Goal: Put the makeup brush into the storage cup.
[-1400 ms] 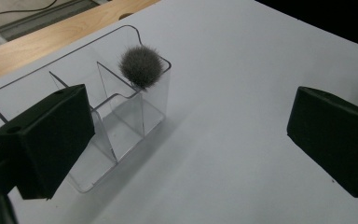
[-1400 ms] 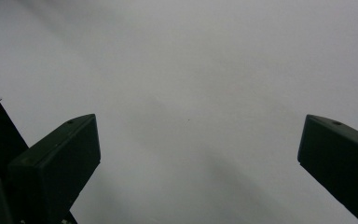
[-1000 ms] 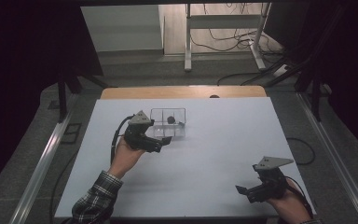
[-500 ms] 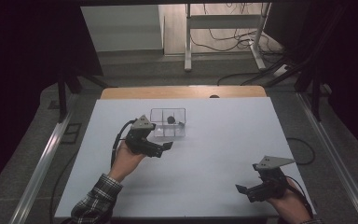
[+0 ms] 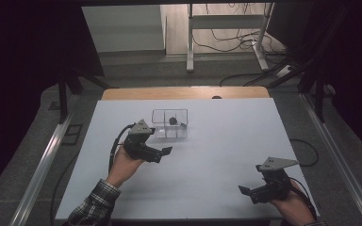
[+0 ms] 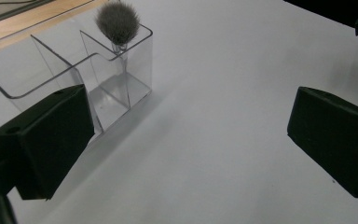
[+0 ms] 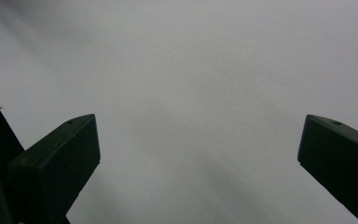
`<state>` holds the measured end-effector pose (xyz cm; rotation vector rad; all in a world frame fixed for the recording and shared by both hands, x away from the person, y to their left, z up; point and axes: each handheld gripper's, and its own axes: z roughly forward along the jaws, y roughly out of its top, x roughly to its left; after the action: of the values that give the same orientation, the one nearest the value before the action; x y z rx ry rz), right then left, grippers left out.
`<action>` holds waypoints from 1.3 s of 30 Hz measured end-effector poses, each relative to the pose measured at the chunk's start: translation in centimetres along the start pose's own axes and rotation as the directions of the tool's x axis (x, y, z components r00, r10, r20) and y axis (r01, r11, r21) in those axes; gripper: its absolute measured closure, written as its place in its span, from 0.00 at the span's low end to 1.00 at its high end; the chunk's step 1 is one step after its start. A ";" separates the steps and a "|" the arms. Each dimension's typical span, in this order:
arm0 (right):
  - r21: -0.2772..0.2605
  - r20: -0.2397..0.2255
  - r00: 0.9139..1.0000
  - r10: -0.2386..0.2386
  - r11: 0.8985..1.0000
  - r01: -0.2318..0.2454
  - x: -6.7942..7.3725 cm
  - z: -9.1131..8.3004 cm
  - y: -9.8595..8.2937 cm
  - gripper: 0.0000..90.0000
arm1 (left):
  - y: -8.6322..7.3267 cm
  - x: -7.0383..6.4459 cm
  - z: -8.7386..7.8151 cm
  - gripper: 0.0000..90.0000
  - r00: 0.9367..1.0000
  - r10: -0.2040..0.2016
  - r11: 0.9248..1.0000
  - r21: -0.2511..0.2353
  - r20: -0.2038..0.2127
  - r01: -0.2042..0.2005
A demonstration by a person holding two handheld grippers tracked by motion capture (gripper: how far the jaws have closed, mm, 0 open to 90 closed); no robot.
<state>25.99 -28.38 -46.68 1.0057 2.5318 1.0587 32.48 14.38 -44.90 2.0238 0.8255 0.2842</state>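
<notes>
A clear plastic organiser (image 5: 169, 125) with several compartments stands on the white table (image 5: 217, 141) toward the back. A grey fluffy brush head (image 5: 173, 120) pokes up from its rear right compartment, and it stands out more sharply as the brush (image 6: 118, 19) in the left gripper view, above the organiser (image 6: 93, 70). My left gripper (image 5: 166, 151) hovers just in front of the organiser, jaws wide apart and empty. My right gripper (image 5: 246, 193) rests near the front right edge of the table, jaws wide apart over bare table.
A wooden strip (image 5: 184, 92) borders the table's far edge. Metal rails (image 5: 42, 160) run along both sides of the table. A desk frame (image 5: 226, 33) and cables lie on the floor beyond.
My left gripper has drawn back slightly toward the front, away from the organiser. The right gripper has stayed put.
</notes>
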 end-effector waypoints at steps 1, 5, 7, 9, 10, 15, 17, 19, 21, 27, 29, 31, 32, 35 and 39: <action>0.000 0.000 1.000 -0.001 1.000 0.001 0.0 0.0 0.0 0.00 | 0.0 0.0 -0.1 0.01 1.000 -0.001 1.000 0.001 0.000 0.001; -0.002 0.004 1.000 -0.002 1.000 0.002 0.0 0.0 0.0 0.00 | -0.2 -0.2 -0.4 0.01 1.000 -0.001 1.000 0.002 0.004 0.001; -0.008 0.006 1.000 -0.005 1.000 0.005 0.0 -0.1 0.0 0.00 | -0.4 -0.3 -0.5 0.01 1.000 -0.003 1.000 -0.001 0.008 0.003; -0.010 0.007 1.000 -0.004 1.000 0.004 0.0 -0.1 0.0 0.00 | -0.5 -0.3 -0.6 0.01 1.000 -0.006 1.000 0.000 0.012 0.006; -0.009 0.008 1.000 -0.003 1.000 0.003 0.0 -0.1 0.0 0.00 | -0.6 -0.4 -0.7 0.01 1.000 -0.008 1.000 -0.001 0.012 0.008; -0.011 0.010 1.000 -0.006 1.000 0.006 0.0 -0.1 0.0 0.00 | -0.8 -0.6 -1.0 0.01 1.000 -0.009 1.000 -0.001 0.014 0.009; -0.011 0.010 1.000 -0.002 1.000 0.003 0.0 -0.1 0.0 0.00 | -0.9 -0.7 -1.1 0.01 1.000 -0.009 1.000 -0.001 0.014 0.009; -0.011 0.011 1.000 -0.003 1.000 0.003 0.0 -0.1 0.0 0.00 | -1.0 -0.8 -1.3 0.01 1.000 -0.012 1.000 -0.003 0.013 0.012; -0.011 0.012 1.000 -0.005 1.000 0.006 0.0 -0.1 0.0 0.00 | -1.2 -0.8 -1.4 0.01 1.000 -0.013 1.000 -0.003 0.013 0.013; -0.008 0.013 1.000 -0.008 1.000 0.008 0.0 -0.1 0.0 0.00 | -1.6 -0.9 -1.9 0.01 1.000 -0.019 1.000 -0.005 0.011 0.019; -0.008 0.014 1.000 -0.008 1.000 0.008 0.0 -0.1 0.0 0.00 | -1.8 -0.9 -2.0 0.01 1.000 -0.024 1.000 -0.006 0.011 0.024; -0.008 0.013 1.000 -0.008 1.000 0.008 0.0 -0.1 0.0 0.00 | -1.9 -0.9 -2.1 0.01 1.000 -0.025 1.000 -0.004 0.010 0.025; -0.008 0.014 1.000 -0.008 1.000 0.008 0.0 -0.1 0.0 0.00 | -2.0 -1.0 -2.2 0.01 1.000 -0.025 1.000 -0.003 0.010 0.025; -0.008 0.013 1.000 -0.008 1.000 0.008 0.0 -0.1 0.0 0.00 | -2.2 -1.1 -2.4 0.01 1.000 -0.030 1.000 -0.004 0.010 0.030; -0.007 0.013 1.000 -0.006 1.000 0.006 0.0 -0.1 0.0 0.00 | -2.6 -1.1 -2.8 0.01 0.999 -0.032 0.999 -0.005 0.010 0.032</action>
<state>25.98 -28.44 -46.59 0.9988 2.5177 1.0546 29.14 16.47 -45.32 2.0041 0.8497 0.2580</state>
